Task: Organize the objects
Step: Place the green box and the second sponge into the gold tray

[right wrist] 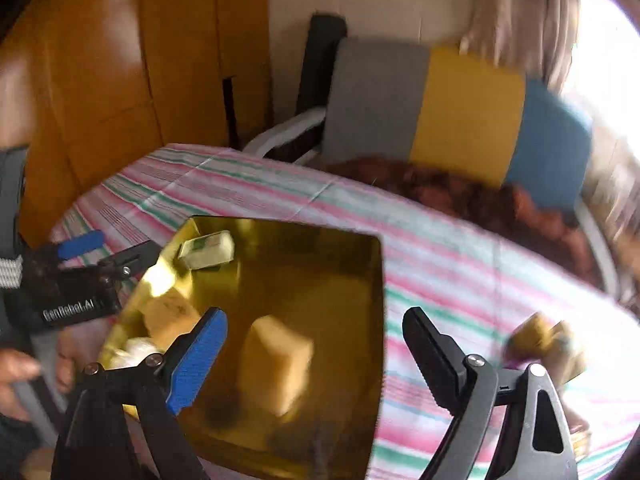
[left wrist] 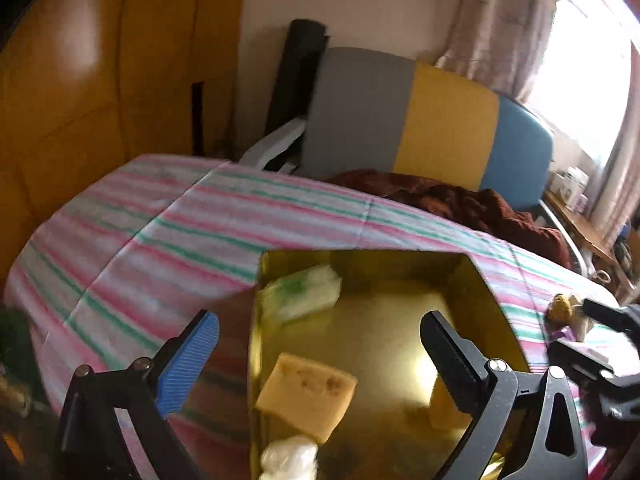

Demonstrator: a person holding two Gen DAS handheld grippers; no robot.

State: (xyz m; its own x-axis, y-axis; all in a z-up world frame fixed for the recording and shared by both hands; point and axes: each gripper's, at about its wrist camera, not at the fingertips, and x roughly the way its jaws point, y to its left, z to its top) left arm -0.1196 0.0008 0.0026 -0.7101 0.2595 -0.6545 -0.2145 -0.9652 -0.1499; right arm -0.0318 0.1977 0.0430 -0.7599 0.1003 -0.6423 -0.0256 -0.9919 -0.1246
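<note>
While both my grippers hover over the gold tin (right wrist: 360, 280), empty and spread wide, the leftover clutter (right wrist: 548, 340) lies on the striped cloth (right wrist: 460, 264) just right of my right gripper (right wrist: 316, 356), the nearer 1. My left gripper (left wrist: 320, 364) overlooks 2 tan blocks (left wrist: 308, 396), a green-white packet (left wrist: 300, 296) and a white wad (left wrist: 288, 458) inside.

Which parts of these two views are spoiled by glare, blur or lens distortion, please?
Left wrist view: the window is blown out, the striped tablecloth bows under the fisheye lens, and the gold tin mirrors light. Right wrist view: stronger motion smear on the yellow block and the items at the right edge, with white glare at the upper right corner.
</note>
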